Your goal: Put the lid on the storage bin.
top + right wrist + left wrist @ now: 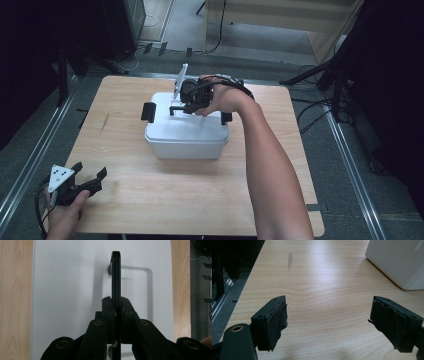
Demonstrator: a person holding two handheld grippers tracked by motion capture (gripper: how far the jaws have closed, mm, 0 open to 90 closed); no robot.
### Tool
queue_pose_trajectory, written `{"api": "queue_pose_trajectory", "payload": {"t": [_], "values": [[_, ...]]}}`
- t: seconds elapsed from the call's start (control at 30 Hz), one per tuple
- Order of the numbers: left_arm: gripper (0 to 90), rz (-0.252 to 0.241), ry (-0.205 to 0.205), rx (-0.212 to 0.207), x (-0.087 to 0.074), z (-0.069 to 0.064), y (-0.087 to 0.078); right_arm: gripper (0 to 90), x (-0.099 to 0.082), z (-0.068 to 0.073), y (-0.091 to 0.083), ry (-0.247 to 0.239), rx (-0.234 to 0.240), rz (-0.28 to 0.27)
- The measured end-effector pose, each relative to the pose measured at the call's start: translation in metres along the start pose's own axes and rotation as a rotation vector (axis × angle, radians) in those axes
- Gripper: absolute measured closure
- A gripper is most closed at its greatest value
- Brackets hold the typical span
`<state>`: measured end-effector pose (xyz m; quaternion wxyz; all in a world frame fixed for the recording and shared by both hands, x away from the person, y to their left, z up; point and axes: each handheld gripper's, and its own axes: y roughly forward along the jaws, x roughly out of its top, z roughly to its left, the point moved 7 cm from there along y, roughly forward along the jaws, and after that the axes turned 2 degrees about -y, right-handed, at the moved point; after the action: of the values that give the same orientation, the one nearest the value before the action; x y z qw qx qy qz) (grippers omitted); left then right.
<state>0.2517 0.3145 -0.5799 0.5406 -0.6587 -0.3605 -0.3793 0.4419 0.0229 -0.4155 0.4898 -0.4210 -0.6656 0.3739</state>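
Box: white box [186, 132] with its lid [72, 290] on, near the middle of the bench [150, 200], black clips at its two ends.
Handle: black handle [116, 275] standing upright on edge over the lid's recess.
Right gripper: right gripper [186, 102] above the lid, jaws closed on the handle, one pad on each side of it.
Left gripper: left gripper [97, 179] at the bench's near left corner, well apart from the box, jaws wide apart with bare wood between them.
Bench mark: grey smear [290, 260] on the wood left of the box.
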Motion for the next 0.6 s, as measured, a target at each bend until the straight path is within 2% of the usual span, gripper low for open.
{"api": "queue_pose_trajectory", "payload": {"t": [0.13, 0.23, 0.33, 0.6], "values": [[14.8, 0.001, 0.0, 0.0, 0.0, 0.0, 0.0, 84.2, -0.002, -0.001, 0.0, 0.007, 0.001, -0.001], [14.8, 0.0, 0.0, 0.001, 0.0, 0.0, 0.0, 75.6, -0.003, -0.002, -0.003, 0.037, 0.002, -0.019], [14.7, 0.002, 0.001, 0.001, 0.0, 0.0, 0.0, 75.0, -0.004, -0.002, -0.009, 0.051, 0.004, -0.043], [14.7, 0.002, 0.001, -0.001, 0.0, 0.0, 0.0, 70.5, -0.013, 0.0, -0.019, 0.074, 0.007, -0.056]]}}
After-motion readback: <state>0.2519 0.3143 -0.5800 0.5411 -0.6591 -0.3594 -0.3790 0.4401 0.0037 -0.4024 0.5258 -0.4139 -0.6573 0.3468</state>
